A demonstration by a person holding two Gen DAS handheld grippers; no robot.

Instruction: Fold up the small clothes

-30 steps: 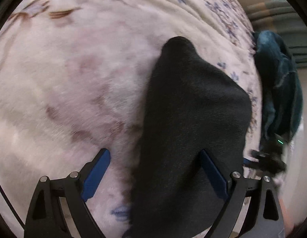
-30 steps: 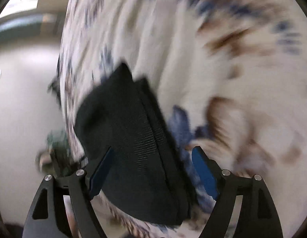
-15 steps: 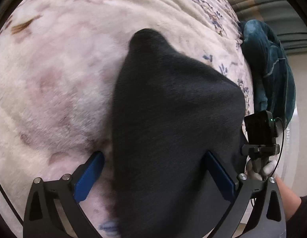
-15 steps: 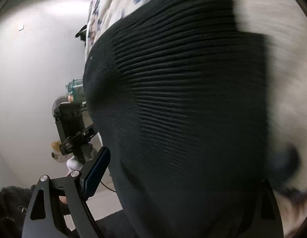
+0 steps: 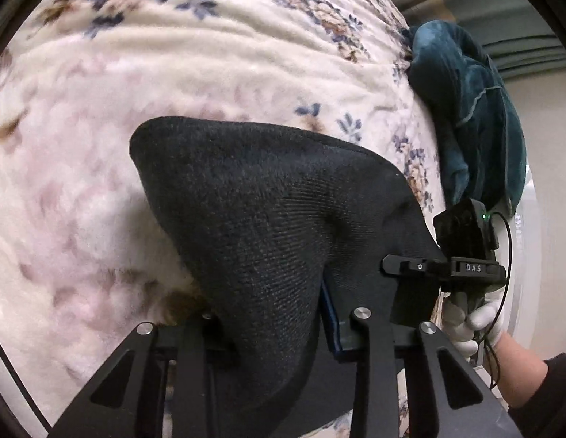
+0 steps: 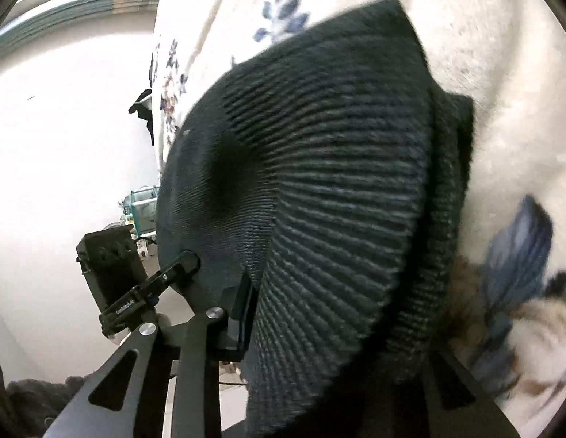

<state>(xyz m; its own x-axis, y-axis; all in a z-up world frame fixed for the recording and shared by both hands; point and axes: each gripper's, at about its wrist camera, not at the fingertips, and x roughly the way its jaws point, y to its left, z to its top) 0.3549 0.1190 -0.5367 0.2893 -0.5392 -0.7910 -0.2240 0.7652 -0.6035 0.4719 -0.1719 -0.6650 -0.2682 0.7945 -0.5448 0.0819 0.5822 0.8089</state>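
Both grippers have just closed on the dark knit garment (image 5: pixel 268 226) — left gripper (image 5: pixel 283 332) and right gripper (image 6: pixel 319 314) each pinch 1 edge, lifting it above the floral blanket (image 5: pixel 173 73). Folding looks barely begun — no crease yet.

The sock (image 5: pixel 268 226) is black ribbed knit. Beneath it, the blanket (image 5: pixel 210 65) is cream with blue-brown flowers. Right of the blanket, a teal cloth (image 5: pixel 473 109).

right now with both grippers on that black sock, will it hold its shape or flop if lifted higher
Probably flops: the sock already drapes and creases between the left hand-held gripper and the right one. Likely light, being thin knit. The ribbed cuff should grip well, not slip.
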